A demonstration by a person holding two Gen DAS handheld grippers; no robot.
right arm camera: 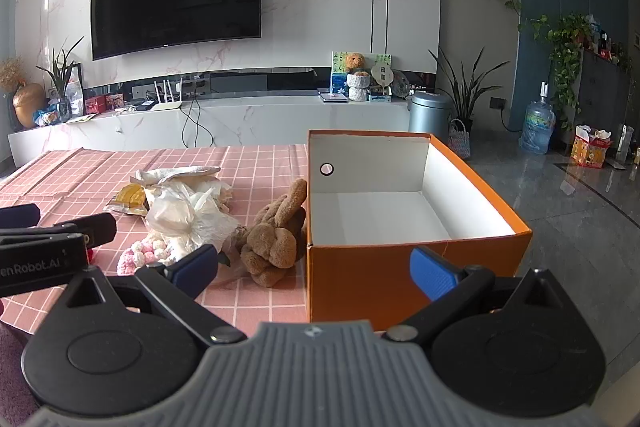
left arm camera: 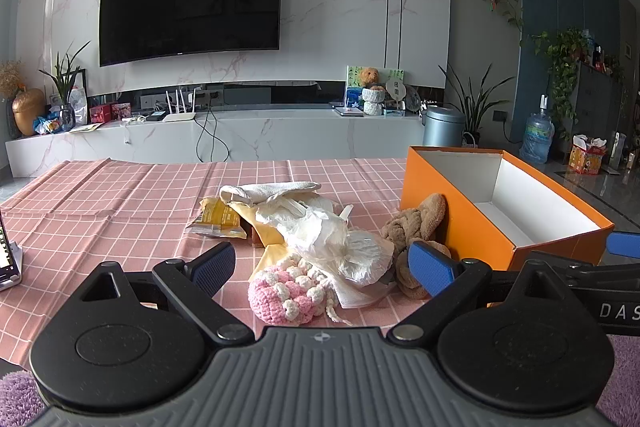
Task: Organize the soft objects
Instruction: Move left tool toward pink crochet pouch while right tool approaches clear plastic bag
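Note:
A pile of soft things lies on the pink checked tablecloth (left arm camera: 100, 203): a pink and white crochet piece (left arm camera: 286, 291), a crumpled clear plastic bag (left arm camera: 320, 231), a white cloth (left arm camera: 272, 191), a yellow packet (left arm camera: 218, 217) and a brown plush toy (left arm camera: 416, 223). An open orange box (right arm camera: 400, 195) with a white inside stands right of the pile, nothing in it. My left gripper (left arm camera: 322, 267) is open and empty, just in front of the crochet piece. My right gripper (right arm camera: 314, 273) is open and empty, before the box's near left corner, with the plush toy (right arm camera: 276, 239) to its left.
A phone on a stand (left arm camera: 8, 259) sits at the table's left edge. The left gripper's body (right arm camera: 44, 247) shows at left in the right wrist view. Beyond the table are a TV wall, a low white cabinet (left arm camera: 240, 135), plants and a grey floor (right arm camera: 560, 195).

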